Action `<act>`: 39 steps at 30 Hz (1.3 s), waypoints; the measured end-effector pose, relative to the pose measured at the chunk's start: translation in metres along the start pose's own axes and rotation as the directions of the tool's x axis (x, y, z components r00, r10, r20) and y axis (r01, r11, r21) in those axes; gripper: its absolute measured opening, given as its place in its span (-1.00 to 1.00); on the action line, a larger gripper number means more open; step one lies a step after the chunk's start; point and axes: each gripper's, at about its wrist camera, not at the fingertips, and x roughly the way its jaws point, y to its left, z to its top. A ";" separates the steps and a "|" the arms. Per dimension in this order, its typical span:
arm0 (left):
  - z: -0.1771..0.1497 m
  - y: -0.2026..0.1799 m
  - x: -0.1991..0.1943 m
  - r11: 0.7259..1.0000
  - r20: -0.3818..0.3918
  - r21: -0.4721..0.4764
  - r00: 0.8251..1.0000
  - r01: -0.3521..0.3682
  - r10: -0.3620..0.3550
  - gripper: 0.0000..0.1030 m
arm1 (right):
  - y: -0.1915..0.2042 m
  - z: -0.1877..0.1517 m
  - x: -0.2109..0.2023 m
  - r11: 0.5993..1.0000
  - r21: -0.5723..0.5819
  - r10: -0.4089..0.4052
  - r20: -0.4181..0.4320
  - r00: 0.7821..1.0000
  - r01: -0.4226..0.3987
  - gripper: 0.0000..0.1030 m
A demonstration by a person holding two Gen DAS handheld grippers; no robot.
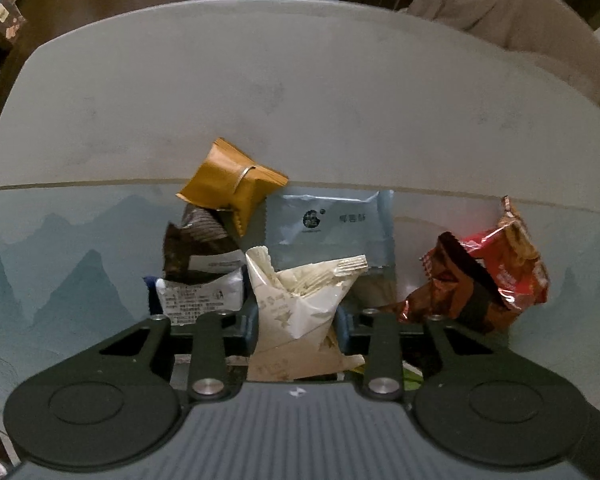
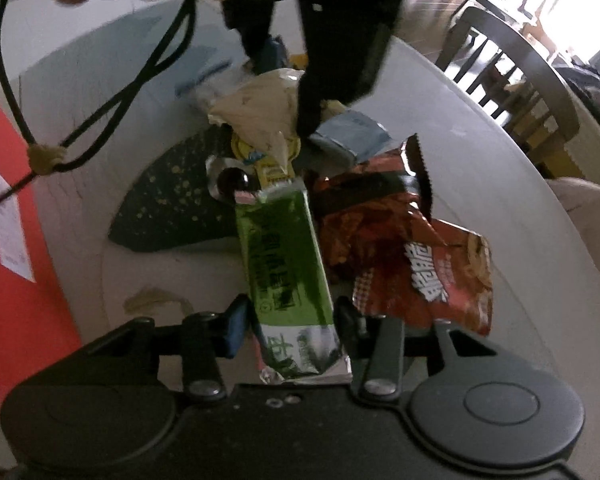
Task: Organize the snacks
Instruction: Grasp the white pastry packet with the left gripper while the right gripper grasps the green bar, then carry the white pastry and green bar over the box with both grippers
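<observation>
Your left gripper (image 1: 296, 320) has its fingers clamped on the cream packet (image 1: 300, 300), and your right gripper (image 2: 290, 320) has its fingers clamped on the green packet (image 2: 280, 256). Lift each straight up and slowly, so neighbouring wrappers don't drag along. The red bag (image 2: 420, 264) lies just right of the green packet, and the orange packet (image 1: 232, 184) lies beyond the cream one on the counter (image 1: 300, 80).

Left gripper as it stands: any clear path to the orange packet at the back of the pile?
Probably not yet. The left gripper is shut on the cream packet, which fills its jaws. The orange packet lies uncovered on top beyond it, so the way looks free once the cream packet is released.
</observation>
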 end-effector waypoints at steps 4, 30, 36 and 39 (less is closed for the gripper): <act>-0.011 0.014 -0.022 1.000 0.022 -0.012 0.999 0.028 -0.028 -0.34 | -0.006 -0.006 -0.019 0.998 0.053 0.020 0.025 0.999 -0.021 -0.17; -0.126 0.039 -0.169 0.981 0.192 0.130 0.967 0.143 -0.167 -0.34 | 0.048 -0.026 -0.173 0.929 0.369 -0.073 0.180 0.981 0.001 -0.18; -0.169 0.050 -0.182 0.972 0.186 0.185 0.966 0.145 -0.180 -0.34 | 0.085 -0.029 -0.189 0.912 0.411 -0.074 0.178 0.981 -0.006 -0.18; -0.189 0.058 -0.183 0.968 0.173 0.204 0.968 0.148 -0.184 -0.33 | 0.104 -0.032 -0.191 0.906 0.423 -0.068 0.179 0.981 -0.014 -0.18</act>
